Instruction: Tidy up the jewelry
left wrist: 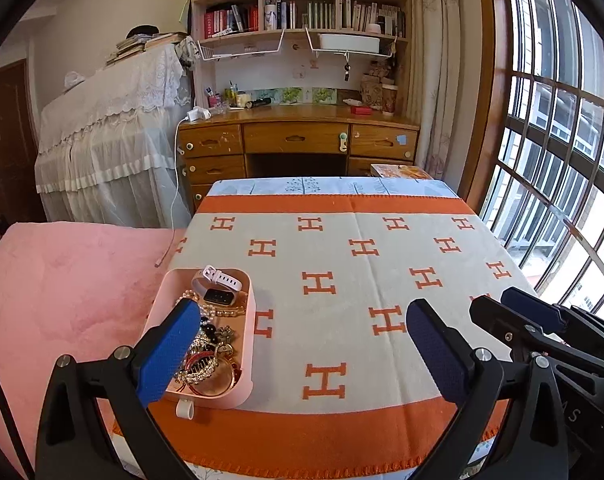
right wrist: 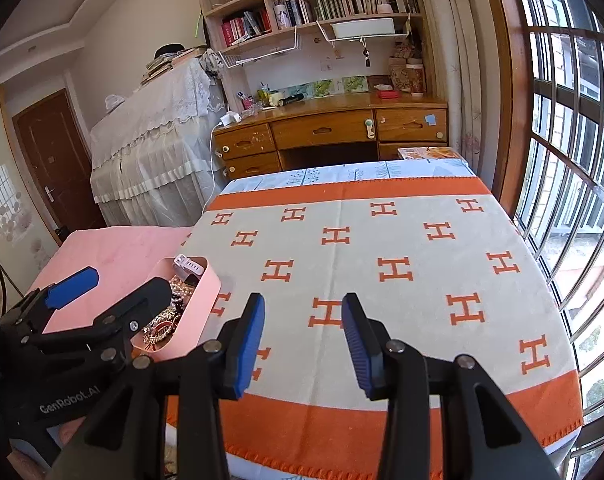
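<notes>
A pink tray sits at the table's near left edge and also shows in the right wrist view. It holds a white-strapped smartwatch, pearl strands, gold bangles and a beaded bracelet in a heap. My left gripper is open and empty, its left finger over the tray's left side; it also shows in the right wrist view. My right gripper is open and empty above the cloth, right of the tray. It also shows in the left wrist view.
The table carries a grey cloth with orange H marks and orange borders. A pink bed cover lies left. A wooden desk with drawers and bookshelves stands behind. A barred window is at the right.
</notes>
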Tool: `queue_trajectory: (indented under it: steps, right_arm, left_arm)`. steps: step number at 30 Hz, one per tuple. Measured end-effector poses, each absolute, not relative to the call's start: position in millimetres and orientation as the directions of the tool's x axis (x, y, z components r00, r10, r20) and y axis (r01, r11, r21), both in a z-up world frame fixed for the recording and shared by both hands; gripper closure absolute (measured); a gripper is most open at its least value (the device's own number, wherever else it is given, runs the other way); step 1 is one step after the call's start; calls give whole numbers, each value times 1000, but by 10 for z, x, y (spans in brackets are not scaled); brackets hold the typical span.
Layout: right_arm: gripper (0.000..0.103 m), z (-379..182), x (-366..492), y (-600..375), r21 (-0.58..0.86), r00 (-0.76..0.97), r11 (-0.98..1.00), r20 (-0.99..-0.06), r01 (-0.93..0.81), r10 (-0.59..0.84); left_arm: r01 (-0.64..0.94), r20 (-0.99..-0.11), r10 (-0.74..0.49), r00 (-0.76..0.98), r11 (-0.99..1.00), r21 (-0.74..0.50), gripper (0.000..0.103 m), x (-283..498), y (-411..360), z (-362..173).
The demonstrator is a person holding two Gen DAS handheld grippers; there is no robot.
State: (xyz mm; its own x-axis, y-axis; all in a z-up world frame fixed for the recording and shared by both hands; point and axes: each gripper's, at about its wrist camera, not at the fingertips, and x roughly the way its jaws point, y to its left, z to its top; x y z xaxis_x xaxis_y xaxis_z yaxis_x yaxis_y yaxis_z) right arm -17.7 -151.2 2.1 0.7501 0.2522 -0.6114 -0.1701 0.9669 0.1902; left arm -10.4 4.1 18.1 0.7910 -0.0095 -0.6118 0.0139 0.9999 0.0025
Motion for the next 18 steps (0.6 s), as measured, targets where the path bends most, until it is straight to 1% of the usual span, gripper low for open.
queue_trajectory:
  steps: [18]
  right_arm:
    - [62, 35, -225, -1520, 183, 761, 972, -606, -150, 231]
  left_arm:
    - [-8, -630, -7, 776, 1000, -20, 1, -98, 64, 170]
